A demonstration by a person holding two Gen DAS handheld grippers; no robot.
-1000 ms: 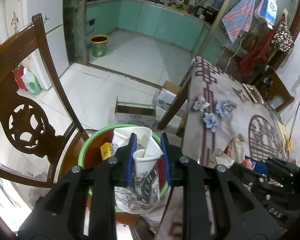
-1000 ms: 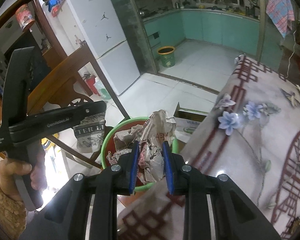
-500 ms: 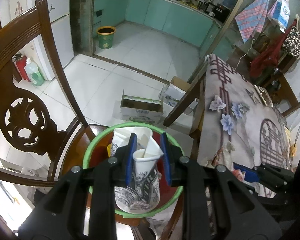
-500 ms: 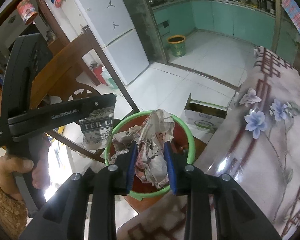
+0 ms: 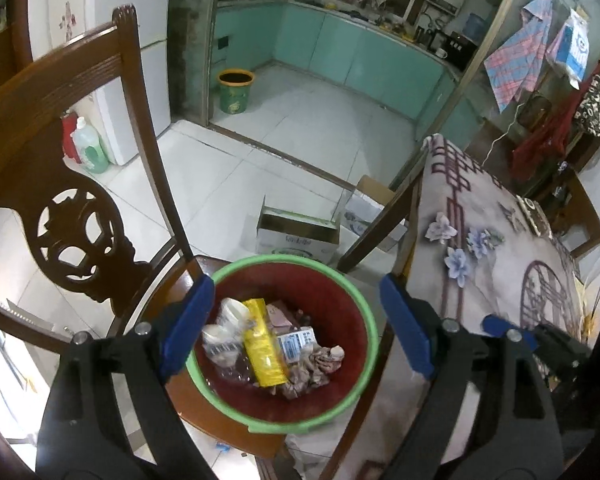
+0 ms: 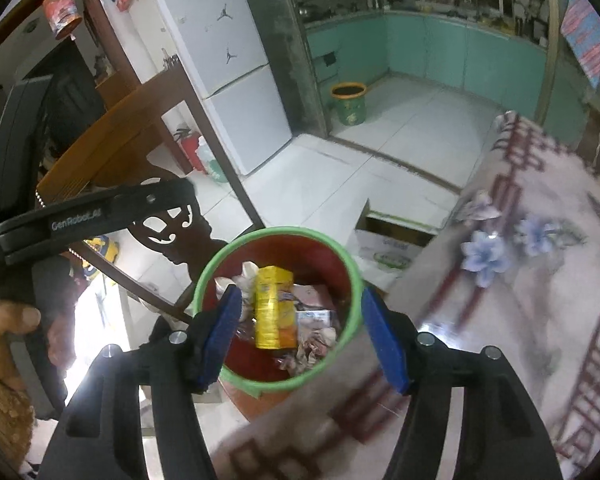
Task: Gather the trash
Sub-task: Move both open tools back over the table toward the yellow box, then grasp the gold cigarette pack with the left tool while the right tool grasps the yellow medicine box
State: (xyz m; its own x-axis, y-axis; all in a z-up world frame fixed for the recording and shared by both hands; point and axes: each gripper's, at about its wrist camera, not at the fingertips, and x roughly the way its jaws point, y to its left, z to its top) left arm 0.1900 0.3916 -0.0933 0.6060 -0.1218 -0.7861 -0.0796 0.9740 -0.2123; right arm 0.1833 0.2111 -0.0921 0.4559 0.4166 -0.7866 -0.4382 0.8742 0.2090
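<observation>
A red bin with a green rim (image 5: 342, 280) (image 6: 280, 234) stands on a wooden chair seat (image 5: 220, 416) beside the table. Inside lie a yellow carton (image 5: 265, 350) (image 6: 272, 312), paper cups (image 5: 224, 334), a barcode packet (image 5: 296, 342) and crumpled paper (image 5: 320, 364) (image 6: 314, 346). My left gripper (image 5: 296, 332) is open and empty above the bin. My right gripper (image 6: 306, 338) is also open and empty above the bin; the left gripper's body (image 6: 92, 216) shows at its left.
The chair back (image 5: 72, 208) rises on the left. The table with a floral cloth (image 5: 500, 256) (image 6: 520, 280) is on the right. Cardboard boxes (image 5: 296, 232) sit on the tiled floor. A small green bin (image 5: 234, 92), fridge (image 6: 216, 80) and bottles (image 5: 90, 148) stand farther off.
Both grippers opened. The paper cup left the left gripper and the crumpled paper left the right; both now lie in the bin.
</observation>
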